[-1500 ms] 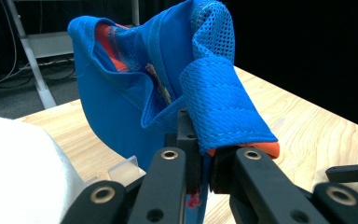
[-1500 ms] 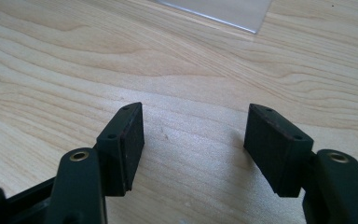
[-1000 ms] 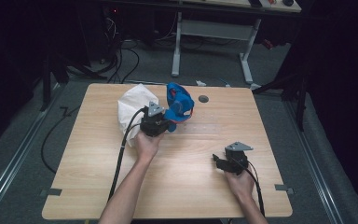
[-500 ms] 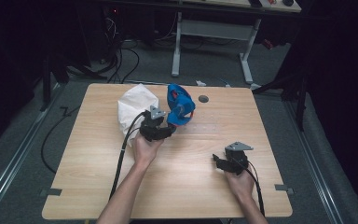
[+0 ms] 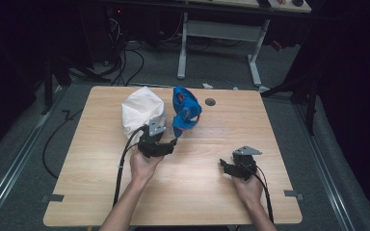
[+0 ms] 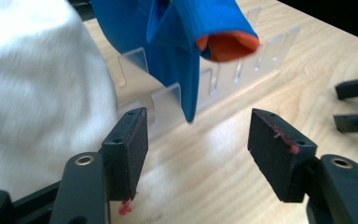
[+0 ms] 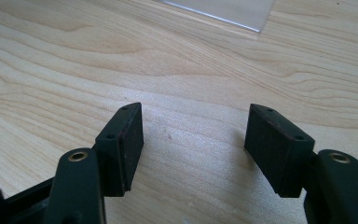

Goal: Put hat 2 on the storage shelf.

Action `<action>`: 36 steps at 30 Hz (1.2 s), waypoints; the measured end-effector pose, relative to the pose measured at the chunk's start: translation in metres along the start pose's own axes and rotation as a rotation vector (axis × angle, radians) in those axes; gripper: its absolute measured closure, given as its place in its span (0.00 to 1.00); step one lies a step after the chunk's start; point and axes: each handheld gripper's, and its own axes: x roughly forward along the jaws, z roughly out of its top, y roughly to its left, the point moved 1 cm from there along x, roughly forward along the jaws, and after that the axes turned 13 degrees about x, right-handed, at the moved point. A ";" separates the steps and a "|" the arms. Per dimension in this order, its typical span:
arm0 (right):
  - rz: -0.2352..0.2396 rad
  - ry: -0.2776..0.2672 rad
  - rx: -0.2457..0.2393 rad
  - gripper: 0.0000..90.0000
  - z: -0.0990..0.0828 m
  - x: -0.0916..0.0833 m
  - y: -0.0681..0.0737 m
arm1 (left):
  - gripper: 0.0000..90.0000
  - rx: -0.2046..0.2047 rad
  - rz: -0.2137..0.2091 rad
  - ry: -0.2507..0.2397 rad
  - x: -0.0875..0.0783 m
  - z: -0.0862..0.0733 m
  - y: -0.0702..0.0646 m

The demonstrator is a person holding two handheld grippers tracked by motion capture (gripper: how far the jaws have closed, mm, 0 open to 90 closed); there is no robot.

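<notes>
A blue fabric piece (image 5: 185, 111) with an orange lining (image 6: 226, 45) stands on a clear slotted rack (image 6: 168, 100) at the back middle of the table. A white fabric bundle (image 5: 142, 111) sits just left of it. My left gripper (image 5: 171, 143) is a short way in front of the blue fabric and points at it. Its jaws have just been opening, and in the left gripper view (image 6: 198, 128) nothing lies between the pads. My right gripper (image 5: 224, 166) rests low on the wood at the front right, open and empty (image 7: 196, 126).
The wooden table (image 5: 202, 202) has bare wood in front and at the right. A small round hole (image 5: 210, 102) is near its back edge. The clear rack's base plate (image 7: 223, 9) shows at the top of the right gripper view. Cables trail from both grippers.
The left gripper has let go of the blue fabric, opened its jaws and drawn back towards the person. The right gripper has not moved.
</notes>
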 end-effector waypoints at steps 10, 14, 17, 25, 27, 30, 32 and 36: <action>0.001 0.001 0.007 0.41 0.000 0.000 0.000 | 0.41 -0.036 -0.021 -0.002 -0.031 -0.010 0.013; 0.001 0.001 0.006 0.41 0.000 0.000 0.000 | 0.40 -0.055 -0.019 0.006 -0.045 -0.019 0.022; 0.001 0.001 0.007 0.41 0.000 0.000 0.000 | 0.39 -0.070 -0.007 0.002 -0.052 -0.023 0.028; 0.001 0.001 0.007 0.41 0.000 0.000 0.000 | 0.37 -0.086 0.021 0.005 -0.067 -0.034 0.040; 0.001 0.001 0.008 0.41 0.000 0.000 0.000 | 0.37 -0.085 0.036 0.008 -0.069 -0.039 0.044; 0.000 0.001 0.009 0.41 0.000 0.000 0.000 | 0.37 -0.072 0.067 0.022 -0.070 -0.048 0.048; 0.000 0.001 0.009 0.41 0.000 0.000 0.000 | 0.36 -0.070 0.089 0.034 -0.070 -0.055 0.052; 0.000 0.001 0.009 0.41 0.000 0.000 0.000 | 0.36 -0.057 0.125 0.051 -0.070 -0.067 0.057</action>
